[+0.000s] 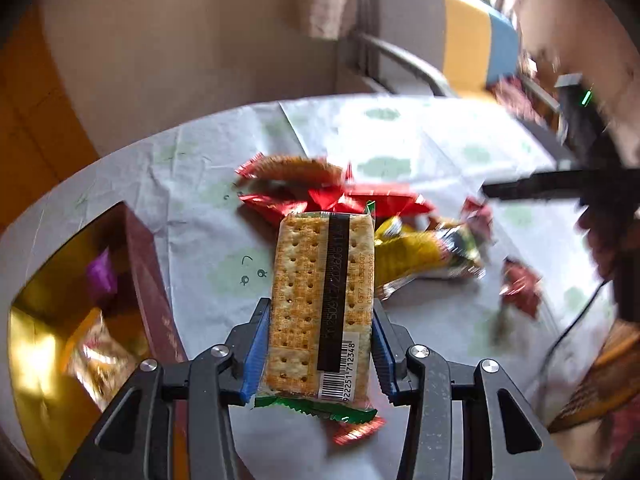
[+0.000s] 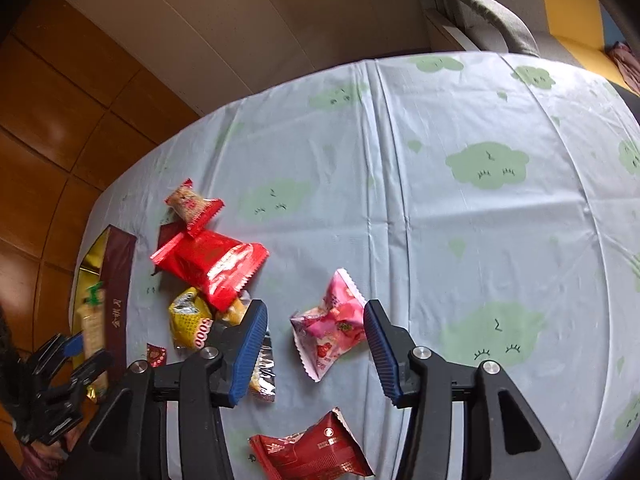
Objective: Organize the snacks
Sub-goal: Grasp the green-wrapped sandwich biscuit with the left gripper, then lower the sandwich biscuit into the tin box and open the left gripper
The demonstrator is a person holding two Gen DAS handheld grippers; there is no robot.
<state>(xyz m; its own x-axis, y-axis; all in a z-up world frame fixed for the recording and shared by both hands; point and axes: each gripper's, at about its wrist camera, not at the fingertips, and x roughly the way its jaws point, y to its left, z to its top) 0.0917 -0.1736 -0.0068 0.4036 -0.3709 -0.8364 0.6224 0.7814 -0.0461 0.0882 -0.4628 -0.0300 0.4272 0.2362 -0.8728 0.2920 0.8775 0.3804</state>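
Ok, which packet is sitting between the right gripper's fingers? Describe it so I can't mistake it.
Start at the pale tablecloth with green clouds. Just ahead of the right gripper, between its open blue fingers, lies the pink packet. It is the only pink one; the red packets and the yellow packet lie off to its left.

Clear-wrapped rectangular cracker packet (image 1: 322,304) sits between the left gripper (image 1: 320,344) pads, above the cloud-print tablecloth (image 2: 400,160). Open maroon gold-lined box (image 1: 140,280) lower left. Red foil packets (image 1: 332,196) behind it, yellow foil bag (image 1: 420,256) right. Right-wrist view: crinkly pink packet (image 2: 332,324) between right gripper (image 2: 316,352) pads, untouched.
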